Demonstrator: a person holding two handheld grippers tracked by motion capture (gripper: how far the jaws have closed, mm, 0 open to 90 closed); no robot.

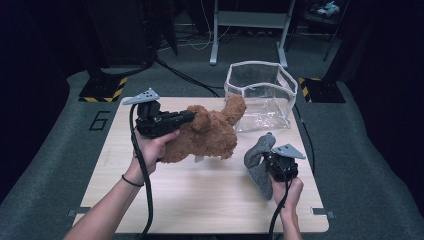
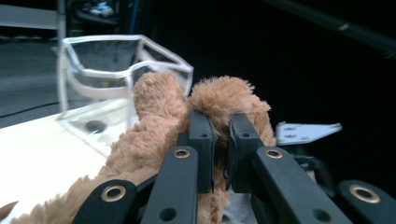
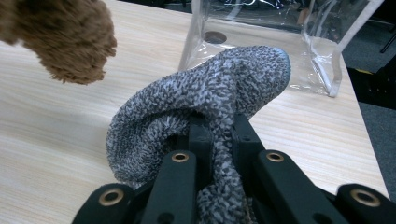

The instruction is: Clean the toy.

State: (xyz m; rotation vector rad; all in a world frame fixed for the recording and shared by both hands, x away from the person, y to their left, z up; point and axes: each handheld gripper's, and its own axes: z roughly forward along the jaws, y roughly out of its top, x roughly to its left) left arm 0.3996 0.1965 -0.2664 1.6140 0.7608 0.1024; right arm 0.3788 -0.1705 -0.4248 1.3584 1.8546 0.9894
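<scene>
A brown plush toy (image 1: 207,134) hangs over the middle of the table, and my left gripper (image 1: 192,117) is shut on a fold of its fur. The left gripper view has both jaws pinching that brown plush toy (image 2: 154,121) near its top. A grey knitted sock (image 1: 257,162) is held at the right, my right gripper (image 1: 272,161) shut on it. Seen from the right gripper view, the grey sock (image 3: 205,102) bulges over the closed jaws, with part of the plush toy (image 3: 70,37) at the upper left.
A clear plastic bag (image 1: 260,95) with white edging stands open at the table's far right. The light wooden table (image 1: 200,195) has bare room in front. Dark floor, cables and a white frame lie beyond the far edge.
</scene>
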